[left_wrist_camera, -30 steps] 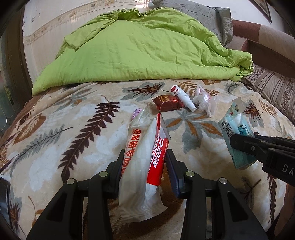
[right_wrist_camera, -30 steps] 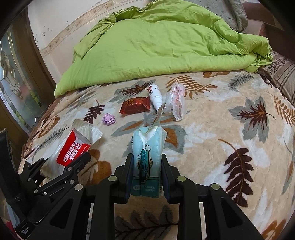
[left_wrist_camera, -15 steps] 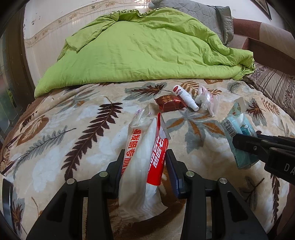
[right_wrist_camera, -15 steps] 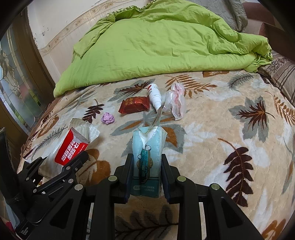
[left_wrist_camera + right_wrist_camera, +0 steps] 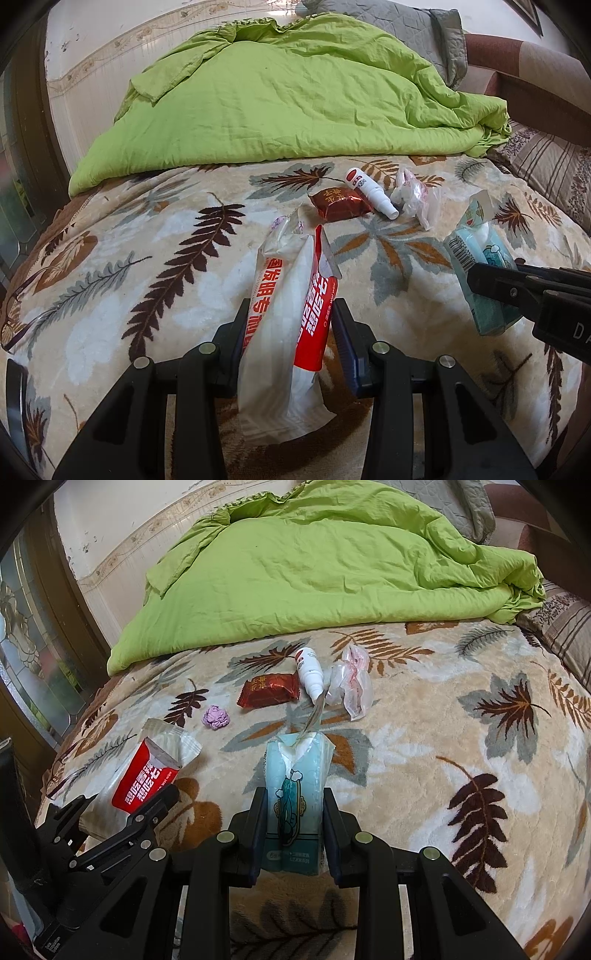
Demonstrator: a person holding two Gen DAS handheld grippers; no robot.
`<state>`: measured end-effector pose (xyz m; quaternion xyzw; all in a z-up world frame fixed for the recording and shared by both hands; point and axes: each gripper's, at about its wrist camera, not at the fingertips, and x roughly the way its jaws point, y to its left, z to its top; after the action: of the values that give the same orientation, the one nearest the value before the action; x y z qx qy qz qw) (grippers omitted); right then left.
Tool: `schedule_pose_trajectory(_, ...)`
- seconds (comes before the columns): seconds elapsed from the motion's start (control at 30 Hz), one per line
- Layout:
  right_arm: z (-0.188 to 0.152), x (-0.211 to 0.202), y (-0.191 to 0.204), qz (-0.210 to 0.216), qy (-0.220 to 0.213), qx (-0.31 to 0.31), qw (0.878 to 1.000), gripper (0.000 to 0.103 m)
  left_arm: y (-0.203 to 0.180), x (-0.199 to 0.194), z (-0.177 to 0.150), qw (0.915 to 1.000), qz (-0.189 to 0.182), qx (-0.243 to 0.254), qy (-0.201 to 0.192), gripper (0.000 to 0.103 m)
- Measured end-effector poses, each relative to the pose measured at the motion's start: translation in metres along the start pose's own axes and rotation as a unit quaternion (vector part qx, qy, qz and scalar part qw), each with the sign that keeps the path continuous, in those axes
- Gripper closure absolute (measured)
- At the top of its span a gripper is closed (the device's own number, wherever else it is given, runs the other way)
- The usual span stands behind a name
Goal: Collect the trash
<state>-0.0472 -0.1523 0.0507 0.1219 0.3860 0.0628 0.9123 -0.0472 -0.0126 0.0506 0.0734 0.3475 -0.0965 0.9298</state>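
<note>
My left gripper [image 5: 290, 328] is shut on a red-and-white wet-wipe packet [image 5: 288, 314], held above the bed; the same packet [image 5: 147, 779] shows at the left of the right wrist view. A pale blue tissue pack [image 5: 295, 797] sits clamped in my right gripper [image 5: 294, 812], and the pack [image 5: 484, 273] appears at the right of the left wrist view. Farther back on the leaf-patterned blanket [image 5: 443, 738] lie a dark red snack wrapper [image 5: 269, 694], a white spray bottle [image 5: 309, 674], a crumpled clear plastic bag [image 5: 351, 686] and a small purple paper ball [image 5: 216, 717].
A bunched green quilt [image 5: 288, 96] covers the far half of the bed. A striped pillow [image 5: 554, 173] lies at the right edge. A wall and a glass-panelled door [image 5: 33, 642] stand on the left. A pair of glasses [image 5: 26, 306] rests near the blanket's left edge.
Both grippers have drawn slightly back and up with their packets; the trash on the blanket looks a little farther away. Nothing was let go.
</note>
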Motion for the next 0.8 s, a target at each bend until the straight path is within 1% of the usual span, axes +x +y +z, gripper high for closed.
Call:
schedule_pose_trajectory(0.2, -0.001, -0.007, -0.005, -0.008, -0.008, 0.013, 1.0, 0.074, -0.001, -0.002, -0.001, 1.0, -0.002, -0.002, -0.005, 0.063)
schedule_pose_trajectory(0.33, -0.004, -0.022, -0.006, -0.019, -0.022, 0.016, 0.999, 0.074, -0.004, -0.011, -0.004, 0.9996, -0.02, -0.002, -0.021, 0.063)
schedule_pose_trajectory(0.4, -0.01, -0.035, -0.008, -0.018, -0.027, 0.022, 0.999, 0.074, -0.007, -0.018, -0.006, 0.999, -0.039, 0.003, -0.023, 0.063)
schedule_pose_trajectory(0.5, -0.023, -0.06, -0.017, -0.002, -0.031, 0.04, 0.999, 0.074, -0.016, -0.027, -0.01, 0.9978, -0.062, 0.013, -0.023, 0.063)
schedule_pose_trajectory(0.6, -0.037, -0.092, -0.032, 0.002, -0.037, 0.053, 0.998, 0.074, -0.031, -0.04, -0.014, 0.9943, -0.1, 0.032, -0.018, 0.063)
schedule_pose_trajectory(0.67, -0.047, -0.118, -0.046, -0.003, -0.045, 0.06, 0.997, 0.074, -0.045, -0.049, -0.013, 0.9894, -0.138, 0.042, -0.013, 0.063)
schedule_pose_trajectory(0.73, -0.058, -0.145, -0.065, -0.018, -0.053, 0.074, 0.996, 0.073, -0.063, -0.061, -0.011, 0.9853, -0.158, 0.062, -0.017, 0.063)
schedule_pose_trajectory(0.8, -0.068, -0.168, -0.087, -0.037, -0.06, 0.093, 0.993, 0.073, -0.089, -0.076, -0.008, 0.9774, -0.192, 0.086, -0.023, 0.063)
